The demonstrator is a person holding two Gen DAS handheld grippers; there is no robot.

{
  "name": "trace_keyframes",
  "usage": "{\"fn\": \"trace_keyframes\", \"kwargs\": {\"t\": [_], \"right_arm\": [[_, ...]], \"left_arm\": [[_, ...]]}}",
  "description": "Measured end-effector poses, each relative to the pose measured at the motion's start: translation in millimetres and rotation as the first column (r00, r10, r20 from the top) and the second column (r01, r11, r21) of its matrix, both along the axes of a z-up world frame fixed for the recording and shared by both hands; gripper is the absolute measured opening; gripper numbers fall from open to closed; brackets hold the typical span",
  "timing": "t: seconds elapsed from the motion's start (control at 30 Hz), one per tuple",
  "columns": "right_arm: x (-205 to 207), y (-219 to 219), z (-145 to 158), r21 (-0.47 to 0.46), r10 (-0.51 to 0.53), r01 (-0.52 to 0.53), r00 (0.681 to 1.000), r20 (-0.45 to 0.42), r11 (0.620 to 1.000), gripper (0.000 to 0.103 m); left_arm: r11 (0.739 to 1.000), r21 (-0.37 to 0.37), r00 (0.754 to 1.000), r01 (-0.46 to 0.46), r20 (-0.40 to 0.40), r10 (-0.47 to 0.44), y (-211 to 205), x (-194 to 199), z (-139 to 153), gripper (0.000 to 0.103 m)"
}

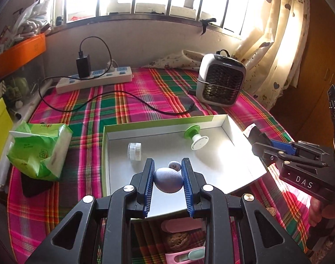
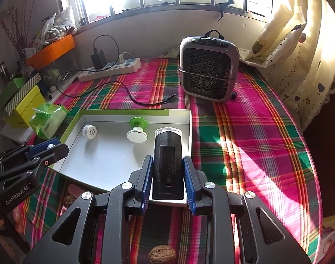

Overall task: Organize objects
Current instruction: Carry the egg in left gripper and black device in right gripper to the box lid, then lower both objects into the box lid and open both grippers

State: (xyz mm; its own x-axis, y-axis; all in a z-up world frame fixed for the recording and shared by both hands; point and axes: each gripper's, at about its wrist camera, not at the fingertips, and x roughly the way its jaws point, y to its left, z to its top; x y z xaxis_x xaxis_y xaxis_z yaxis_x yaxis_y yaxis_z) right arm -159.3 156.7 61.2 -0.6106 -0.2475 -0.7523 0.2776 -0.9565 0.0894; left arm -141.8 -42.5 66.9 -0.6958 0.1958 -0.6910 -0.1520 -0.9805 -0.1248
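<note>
- Your left gripper point(image 1: 167, 183), lower centre of frame: fingers clamp a lilac ball point(image 1: 168, 180) over the white box point(image 1: 211, 167).
- Your right gripper point(image 2: 167, 181): fingers grip a black device point(image 2: 167, 165).

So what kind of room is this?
Probably a bedroom at home. A plaid sheet covers what looks like a bed, a pillow lies by the curtain, and a small fan stands under a barred window.

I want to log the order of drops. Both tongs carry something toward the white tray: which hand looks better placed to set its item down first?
Probably left: its tongs hold the lilac ball already over the tray; the right tongs' black device sits at the rim.
</note>
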Motion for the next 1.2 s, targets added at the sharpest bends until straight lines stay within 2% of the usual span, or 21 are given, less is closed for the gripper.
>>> {"fn": "trace_keyframes", "kwargs": {"t": [0.13,0.27,0.67,1.2], "right_arm": [[-15,-6,-5,-0.026,-0.001,0.002,0.999,0.035,1.000,0.028],[-27,-11,-8,-0.019,-0.006,0.007,0.999,0.046,1.000,0.028],[-56,-19,-32,0.015,-0.023,0.022,0.994,0.103,1.000,0.028],[-71,-29,-45,0.026,-0.016,0.013,0.992,0.125,1.000,0.028]], "left_arm": [[1.000,-0.001,1.000,0.008,0.017,-0.008,1,-16,-4,0.023],[1.000,0.012,0.999,0.014,0.037,-0.015,3,-33,-11,0.023],[0.999,-0.016,0.995,0.036,0.096,-0.034,10,-78,-34,0.023],[0.999,-0.046,0.992,0.025,0.129,-0.019,10,-99,-51,0.023]]}}
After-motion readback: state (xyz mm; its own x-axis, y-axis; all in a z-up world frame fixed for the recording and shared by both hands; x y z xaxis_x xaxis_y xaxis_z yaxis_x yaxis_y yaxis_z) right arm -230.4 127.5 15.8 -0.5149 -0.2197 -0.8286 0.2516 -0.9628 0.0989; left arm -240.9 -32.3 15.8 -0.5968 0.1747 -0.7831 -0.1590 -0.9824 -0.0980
